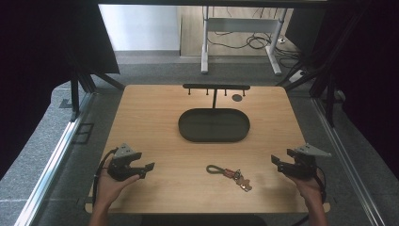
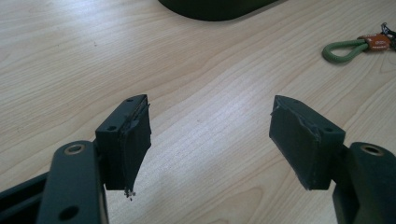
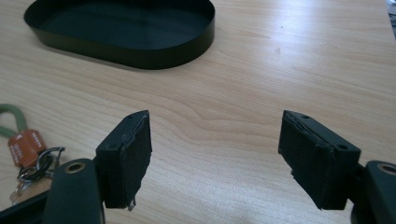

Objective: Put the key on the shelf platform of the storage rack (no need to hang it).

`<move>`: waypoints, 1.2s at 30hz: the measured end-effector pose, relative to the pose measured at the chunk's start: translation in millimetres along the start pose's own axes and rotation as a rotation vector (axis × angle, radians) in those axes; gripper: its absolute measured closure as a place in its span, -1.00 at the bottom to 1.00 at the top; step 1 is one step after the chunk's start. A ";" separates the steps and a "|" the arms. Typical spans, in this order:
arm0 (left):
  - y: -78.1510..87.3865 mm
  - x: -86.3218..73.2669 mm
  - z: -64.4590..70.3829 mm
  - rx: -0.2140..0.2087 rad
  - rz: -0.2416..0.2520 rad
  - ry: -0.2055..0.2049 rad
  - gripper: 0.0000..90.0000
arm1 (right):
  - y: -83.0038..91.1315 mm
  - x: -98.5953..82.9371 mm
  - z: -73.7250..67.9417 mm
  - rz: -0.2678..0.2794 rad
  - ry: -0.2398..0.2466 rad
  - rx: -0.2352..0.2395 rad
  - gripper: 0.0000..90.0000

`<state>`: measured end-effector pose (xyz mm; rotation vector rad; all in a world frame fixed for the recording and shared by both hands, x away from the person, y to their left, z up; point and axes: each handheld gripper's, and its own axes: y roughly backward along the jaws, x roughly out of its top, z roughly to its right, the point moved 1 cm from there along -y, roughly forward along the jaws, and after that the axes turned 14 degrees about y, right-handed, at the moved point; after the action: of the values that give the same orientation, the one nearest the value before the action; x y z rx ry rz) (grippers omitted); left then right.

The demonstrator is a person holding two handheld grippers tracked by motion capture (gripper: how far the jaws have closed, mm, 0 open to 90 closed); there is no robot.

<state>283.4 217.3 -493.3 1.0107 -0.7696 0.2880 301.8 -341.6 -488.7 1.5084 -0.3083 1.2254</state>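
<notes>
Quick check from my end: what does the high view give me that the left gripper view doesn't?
High view: the hook rack behind the tray, a dark disc beside it, the keys on the keychain, the right gripper and both hands. Left gripper view: the left gripper close up, jaws apart over bare wood. Both: the dark oval tray, the keychain's green loop and the table.

The left gripper [image 1: 141, 168] and right gripper [image 1: 279, 163] are matte black, each topped by a grey three-cornered plate and trailing a black cable. Their jaws are blocky, with screw holes (the padding looks frayed at the edges). Forearms are bare.
</notes>
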 end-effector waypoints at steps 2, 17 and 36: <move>0.8 0.1 0.3 -0.003 0.000 -0.002 -0.34 | 1.2 0.0 0.8 -0.004 0.010 0.006 -0.40; 6.8 -0.5 1.1 -0.015 -0.006 -0.039 -0.36 | 7.3 0.8 2.2 -0.018 0.008 0.019 -0.31; 6.9 4.4 9.1 -0.061 -0.029 -0.064 -0.35 | -8.1 38.9 -21.6 -0.114 0.199 0.189 -0.19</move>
<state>278.7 212.6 -483.0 0.9764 -0.8167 0.2068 313.4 -304.7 -465.2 1.5270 0.0263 1.3291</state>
